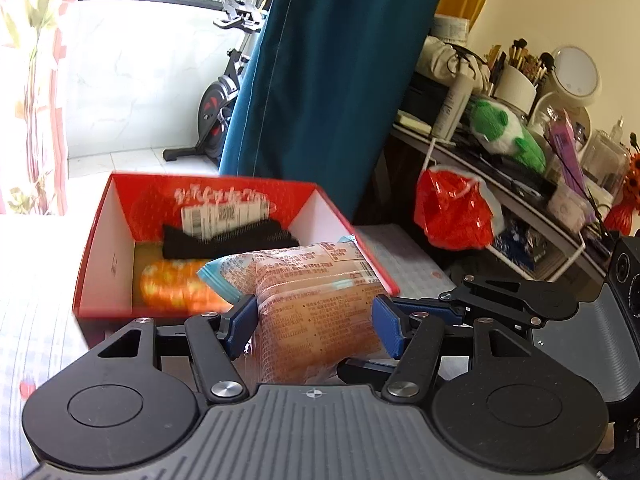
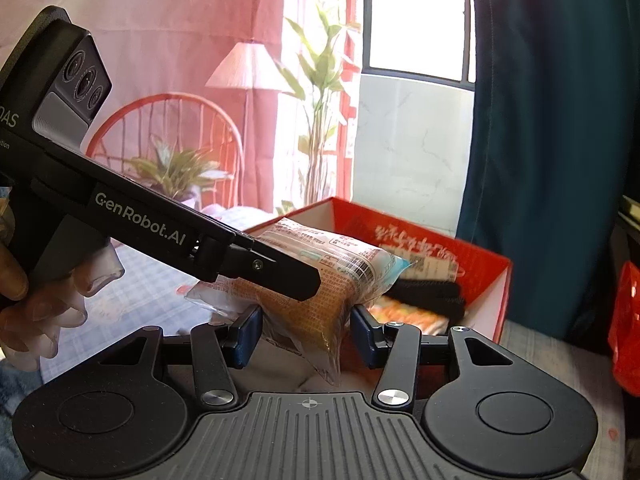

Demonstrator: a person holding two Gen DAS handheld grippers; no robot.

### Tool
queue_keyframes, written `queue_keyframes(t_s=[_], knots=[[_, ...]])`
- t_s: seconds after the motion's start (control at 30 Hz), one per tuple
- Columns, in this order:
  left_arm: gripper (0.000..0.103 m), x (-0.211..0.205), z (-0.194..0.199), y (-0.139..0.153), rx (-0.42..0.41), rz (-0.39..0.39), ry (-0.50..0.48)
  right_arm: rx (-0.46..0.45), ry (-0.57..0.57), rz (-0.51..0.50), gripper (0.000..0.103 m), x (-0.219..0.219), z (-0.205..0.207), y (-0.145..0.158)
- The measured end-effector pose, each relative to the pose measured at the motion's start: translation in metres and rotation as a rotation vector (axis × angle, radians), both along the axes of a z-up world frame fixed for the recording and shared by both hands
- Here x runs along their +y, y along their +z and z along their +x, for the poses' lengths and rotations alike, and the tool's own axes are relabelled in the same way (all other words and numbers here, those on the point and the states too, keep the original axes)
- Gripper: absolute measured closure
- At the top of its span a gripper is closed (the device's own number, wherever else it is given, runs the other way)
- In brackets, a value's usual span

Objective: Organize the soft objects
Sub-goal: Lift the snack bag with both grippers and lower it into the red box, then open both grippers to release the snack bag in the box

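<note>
A clear-wrapped bread packet [image 1: 320,280] [image 2: 320,256] hangs in the air, held from two sides. My left gripper [image 1: 316,320] is shut on it, blue pads pressing its wrapper. My right gripper [image 2: 307,334] is shut on the same packet, lower down. The left gripper's black body [image 2: 160,224] crosses the right wrist view, its tip on the packet. Just behind stands an open red box [image 1: 100,240] [image 2: 492,292]. In it lie a black cloth [image 1: 224,240] [image 2: 432,294] and an orange soft item [image 1: 172,288] [image 2: 404,314].
A teal curtain [image 1: 320,80] hangs behind the box. At right, a cluttered shelf [image 1: 500,168] carries a green plush [image 1: 504,132], with a red plastic bag [image 1: 452,212] hanging from it. A checked cloth [image 1: 36,312] covers the surface. A person's hand [image 2: 24,312] grips the left gripper's handle.
</note>
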State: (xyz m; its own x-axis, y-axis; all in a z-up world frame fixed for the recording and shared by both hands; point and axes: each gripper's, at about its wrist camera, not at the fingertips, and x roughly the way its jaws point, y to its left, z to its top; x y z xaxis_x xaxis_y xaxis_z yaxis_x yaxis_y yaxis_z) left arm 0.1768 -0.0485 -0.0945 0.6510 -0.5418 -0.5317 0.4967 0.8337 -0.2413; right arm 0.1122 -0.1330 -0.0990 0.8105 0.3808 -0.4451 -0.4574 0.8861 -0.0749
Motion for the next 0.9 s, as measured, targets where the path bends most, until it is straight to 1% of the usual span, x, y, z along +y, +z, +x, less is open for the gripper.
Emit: queue_keyframes(t_s=[0.13,0.3,0.47,0.57,0.7,0.8,0.9], knots=[[0.038,-0.009,0.030,0.008,-0.006,0.006,0.005,-0.002,-0.005,-0.011,0.058,-0.007,0.034,0.010],[0.037,-0.009,0.069,0.011,-0.012,0.064,0.023,0.032,-0.011,0.022,0.058,-0.007,0.082,0.011],[0.037,0.009,0.105,-0.005,0.052,0.105,0.073,0.102,-0.001,0.021,0.058,0.016,0.132,-0.004],[0.037,0.021,0.123,-0.019,0.096,0.114,0.096,0.152,0.000,0.013,0.058,0.030,0.155,-0.018],[0.037,0.029,0.134,-0.036,0.131,0.142,0.110,0.214,-0.002,0.010,0.058,0.040,0.172,-0.036],[0.037,0.033,0.135,-0.042,0.142,0.151,0.109,0.251,-0.006,0.028,0.057,0.043,0.179,-0.043],[0.035,0.035,0.130,-0.041,0.126,0.161,0.101,0.263,-0.011,0.030,0.057,0.040,0.179,-0.045]])
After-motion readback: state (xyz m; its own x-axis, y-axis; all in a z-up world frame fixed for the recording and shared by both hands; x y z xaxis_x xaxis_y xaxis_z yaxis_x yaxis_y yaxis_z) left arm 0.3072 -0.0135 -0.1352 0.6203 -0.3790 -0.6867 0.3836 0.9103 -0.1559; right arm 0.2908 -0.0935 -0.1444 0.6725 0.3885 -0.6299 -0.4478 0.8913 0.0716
